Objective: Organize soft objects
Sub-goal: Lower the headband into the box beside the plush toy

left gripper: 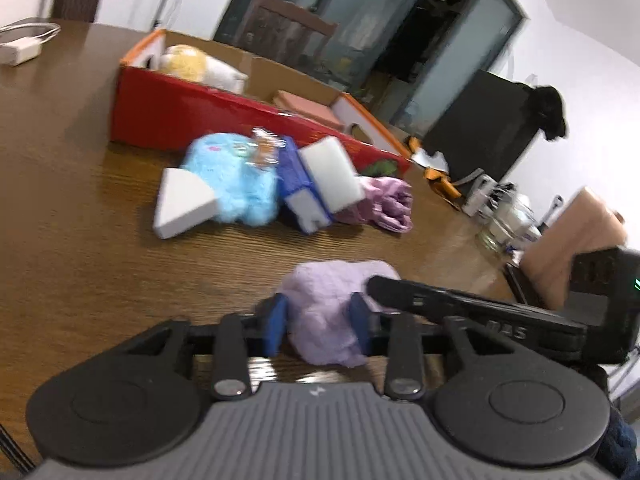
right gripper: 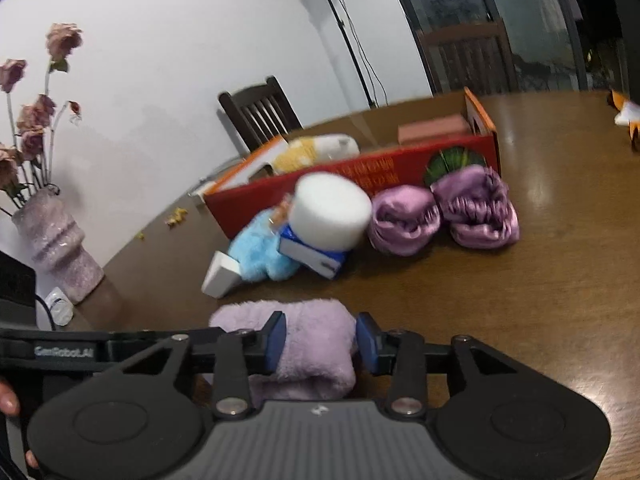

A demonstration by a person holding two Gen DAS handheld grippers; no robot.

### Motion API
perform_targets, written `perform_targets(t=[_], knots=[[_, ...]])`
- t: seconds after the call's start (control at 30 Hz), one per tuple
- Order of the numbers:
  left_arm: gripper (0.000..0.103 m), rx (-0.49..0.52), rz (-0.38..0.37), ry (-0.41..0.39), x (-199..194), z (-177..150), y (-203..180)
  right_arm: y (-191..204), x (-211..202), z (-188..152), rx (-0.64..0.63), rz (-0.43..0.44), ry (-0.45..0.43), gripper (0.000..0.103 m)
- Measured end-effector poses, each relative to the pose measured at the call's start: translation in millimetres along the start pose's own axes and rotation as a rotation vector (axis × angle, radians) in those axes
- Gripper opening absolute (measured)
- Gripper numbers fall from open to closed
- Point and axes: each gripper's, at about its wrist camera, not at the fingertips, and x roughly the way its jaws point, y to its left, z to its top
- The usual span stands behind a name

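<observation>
Bare table [right gripper: 540,280] lies open to the right of the towel [right gripper: 316,344] and between it and the pile in front of the red box [right gripper: 360,184]. The table's near-left edge runs by a vase [right gripper: 60,248].

The towel is lilac, fluffy and bunched, lying on the table close to both cameras. Beyond it a blue plush [left gripper: 236,180], white foam blocks [left gripper: 332,172] and satin cloths [right gripper: 440,216] crowd against the box wall.

Both grippers point down and forward. The left gripper [left gripper: 320,320] pinches one end of the towel between its blue pads, narrowly set. The right gripper [right gripper: 320,340] clamps the other part likewise, and its black body crosses the left view.
</observation>
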Motion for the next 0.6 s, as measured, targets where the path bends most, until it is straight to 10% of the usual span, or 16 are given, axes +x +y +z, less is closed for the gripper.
perform_targets(t=[0.07, 0.33, 0.6], knots=[[0.028, 0.041, 0.015, -0.012, 1, 1, -6, -1, 0, 0, 0.024, 0.016, -0.014, 0.02], [0.025, 0.152, -0.051, -0.159, -12, 82, -17, 12, -10, 66, -0.062, 0.061, -0.157, 0.018], [0.025, 0.174, 0.085, -0.139, 69, 208, 27, -4, 101, 202, -0.141, 0.028, -0.055, 0.018]])
